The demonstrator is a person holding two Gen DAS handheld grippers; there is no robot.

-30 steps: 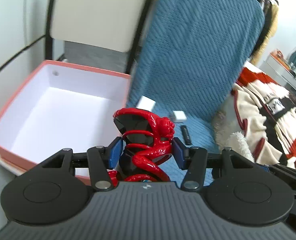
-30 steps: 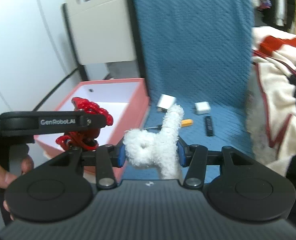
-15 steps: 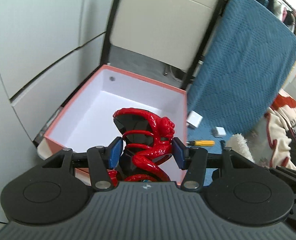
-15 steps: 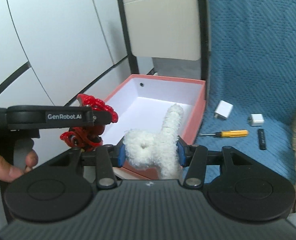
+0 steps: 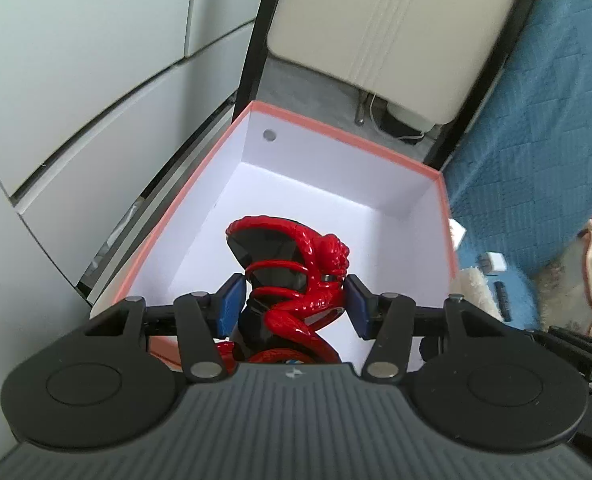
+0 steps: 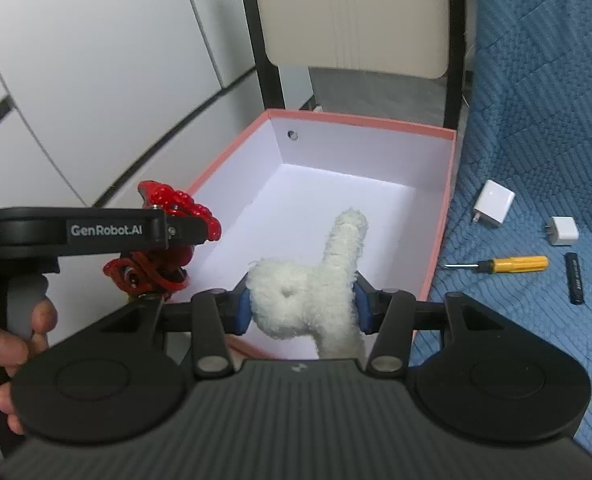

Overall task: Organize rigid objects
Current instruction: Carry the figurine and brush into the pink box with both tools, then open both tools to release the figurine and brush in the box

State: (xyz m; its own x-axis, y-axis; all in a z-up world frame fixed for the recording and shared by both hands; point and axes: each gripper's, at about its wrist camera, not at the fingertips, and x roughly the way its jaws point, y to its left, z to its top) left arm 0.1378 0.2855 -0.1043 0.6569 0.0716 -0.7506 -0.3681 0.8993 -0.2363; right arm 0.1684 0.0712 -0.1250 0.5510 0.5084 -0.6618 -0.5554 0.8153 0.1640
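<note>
My left gripper [image 5: 292, 304] is shut on a red and black figurine [image 5: 292, 264] and holds it over the near end of an open pink box [image 5: 444, 216] with a white inside. In the right wrist view the left gripper [image 6: 192, 232] and the figurine [image 6: 156, 268] hang over the box's left wall [image 6: 232, 160]. My right gripper [image 6: 302, 304] is shut on a white fluffy plush toy [image 6: 316, 296] above the box's near end. The box holds nothing that I can see.
On the blue quilted cover [image 6: 536, 160] right of the box lie two white chargers [image 6: 492, 202] [image 6: 563, 231], a yellow screwdriver [image 6: 512, 265] and a black stick [image 6: 574, 278]. A beige chair back [image 5: 396, 28] stands behind the box. White cabinet panels [image 5: 76, 80] are on the left.
Both grippers have moved left from the blue cover to above the box, each still holding its object. The box now fills the middle of both views.
</note>
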